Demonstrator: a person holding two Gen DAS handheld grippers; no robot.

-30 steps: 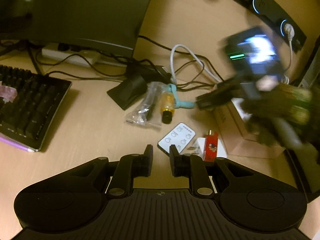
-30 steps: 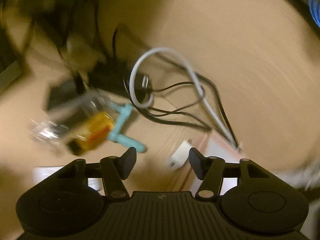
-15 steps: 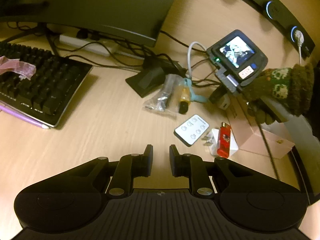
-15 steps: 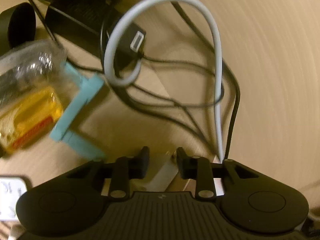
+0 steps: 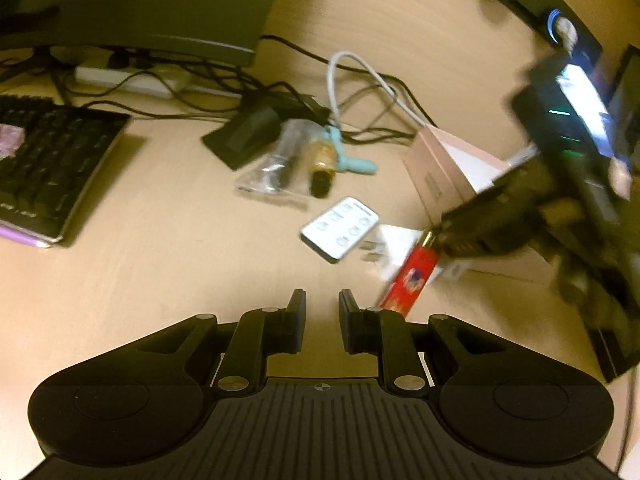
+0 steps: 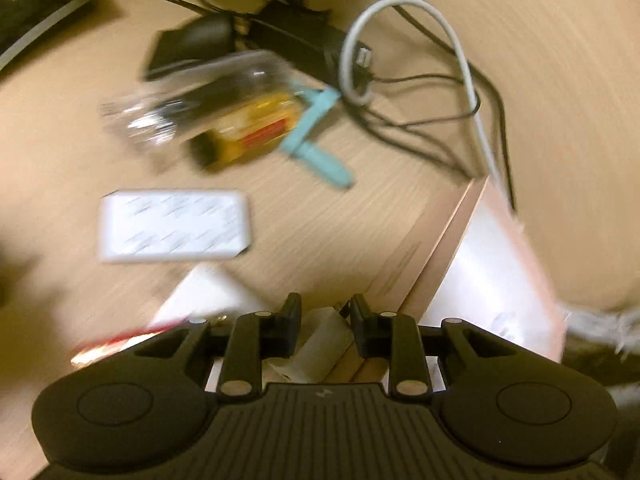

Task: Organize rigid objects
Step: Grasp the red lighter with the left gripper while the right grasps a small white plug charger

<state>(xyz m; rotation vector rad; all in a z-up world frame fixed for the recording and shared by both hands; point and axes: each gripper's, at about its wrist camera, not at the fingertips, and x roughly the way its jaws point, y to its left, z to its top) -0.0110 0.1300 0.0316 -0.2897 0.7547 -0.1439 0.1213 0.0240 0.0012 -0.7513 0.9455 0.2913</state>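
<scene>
My right gripper [image 6: 325, 312] is shut on a white charger plug [image 6: 320, 344] and holds it by the edge of a pink open box [image 6: 452, 248], which also shows in the left wrist view [image 5: 436, 176]. The right gripper [image 5: 444, 226] appears blurred there, above a red lighter [image 5: 412, 276]. My left gripper [image 5: 322, 304] hovers low over the desk, its jaws a narrow gap apart and empty. A white remote [image 5: 340, 228] [image 6: 172, 226], a clear bag [image 5: 276, 160], a yellow bottle [image 5: 322, 164] and a teal clip [image 5: 348, 156] lie beyond.
A keyboard [image 5: 48, 164] lies at the left. A monitor [image 5: 120, 0] stands behind it, with a power strip [image 5: 132, 80] and tangled cables [image 5: 360, 92]. A black wedge stand [image 5: 244, 136] sits near the bag. A white adapter [image 5: 388, 244] lies under the lighter.
My right gripper has pulled back and to the right with the white plug, from the cables toward the pink box. The left gripper has shifted slightly; its jaws are unchanged.
</scene>
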